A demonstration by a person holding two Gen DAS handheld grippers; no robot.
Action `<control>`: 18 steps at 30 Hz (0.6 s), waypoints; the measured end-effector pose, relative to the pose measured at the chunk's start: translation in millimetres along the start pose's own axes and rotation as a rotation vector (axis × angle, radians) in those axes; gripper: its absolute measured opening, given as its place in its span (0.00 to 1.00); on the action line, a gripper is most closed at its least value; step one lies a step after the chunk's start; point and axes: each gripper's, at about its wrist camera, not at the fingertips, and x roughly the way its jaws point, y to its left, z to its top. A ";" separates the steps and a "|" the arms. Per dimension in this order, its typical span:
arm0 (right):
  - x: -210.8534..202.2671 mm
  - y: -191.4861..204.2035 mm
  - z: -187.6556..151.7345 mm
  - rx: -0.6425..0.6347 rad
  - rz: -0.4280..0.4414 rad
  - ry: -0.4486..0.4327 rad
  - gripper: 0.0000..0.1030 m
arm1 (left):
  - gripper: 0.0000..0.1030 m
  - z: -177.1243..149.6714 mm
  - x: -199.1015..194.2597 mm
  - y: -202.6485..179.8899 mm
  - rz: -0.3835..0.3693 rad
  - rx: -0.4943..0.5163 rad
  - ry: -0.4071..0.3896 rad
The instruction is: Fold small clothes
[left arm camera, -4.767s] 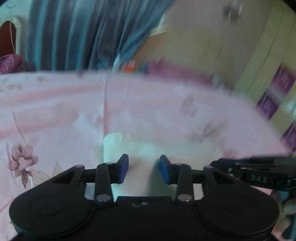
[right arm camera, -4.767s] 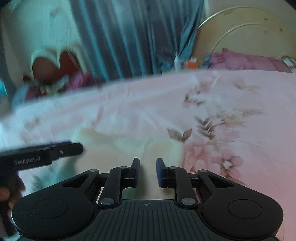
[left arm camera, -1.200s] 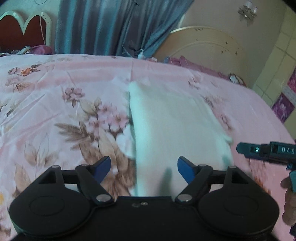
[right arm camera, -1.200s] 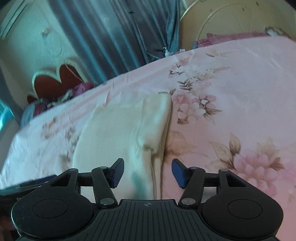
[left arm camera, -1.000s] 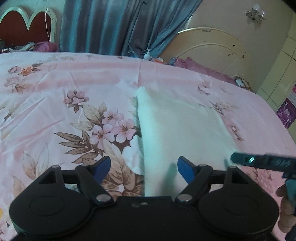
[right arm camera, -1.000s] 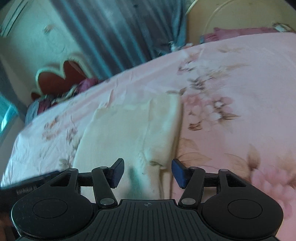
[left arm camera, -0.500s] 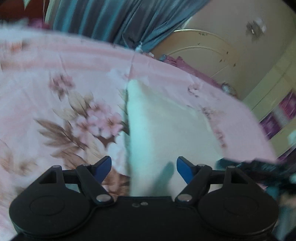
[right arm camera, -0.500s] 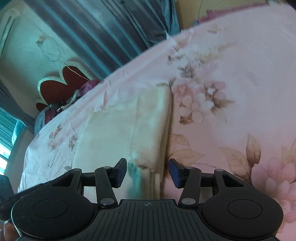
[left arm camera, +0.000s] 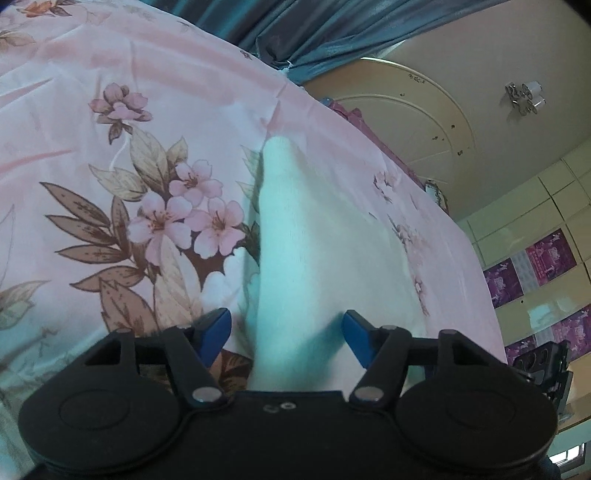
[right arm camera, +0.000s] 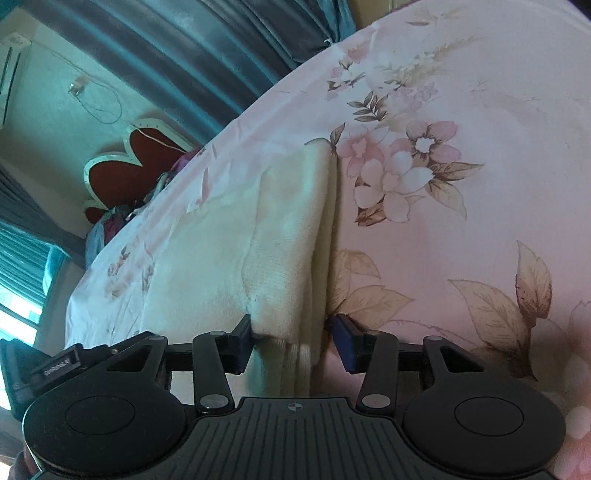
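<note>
A cream knitted garment (left arm camera: 325, 251) lies folded flat on the pink floral bedsheet (left arm camera: 110, 155). My left gripper (left arm camera: 286, 330) is open, low over the garment's near left edge, which runs between the blue pads. In the right wrist view the garment (right arm camera: 258, 236) shows its layered right edge. My right gripper (right arm camera: 291, 338) is open with that near right edge between its pads; the left pad (right arm camera: 243, 332) touches the fabric.
The bed is wide, with floral sheet (right arm camera: 461, 184) on both sides of the garment. Blue curtains (left arm camera: 332, 26), a cream headboard (left arm camera: 399, 122) and a red heart-shaped headboard (right arm camera: 125, 162) stand beyond. The other gripper shows at each view's edge (left arm camera: 546, 373).
Both grippers have dropped lower and closer to the garment's near edge. The right gripper's jaws have narrowed slightly around the layered edge. The garment has not moved.
</note>
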 end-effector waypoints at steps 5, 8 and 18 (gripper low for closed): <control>11.1 6.3 2.2 -0.043 0.016 -0.001 0.35 | 0.63 8.2 4.2 4.9 -0.004 -0.100 0.015; 9.9 10.2 1.5 -0.058 0.007 -0.005 0.28 | 0.47 14.9 11.1 -11.0 0.047 -0.041 0.038; -2.3 4.8 3.0 -0.080 0.003 0.010 0.31 | 0.73 -8.7 1.8 -52.6 0.299 0.194 -0.066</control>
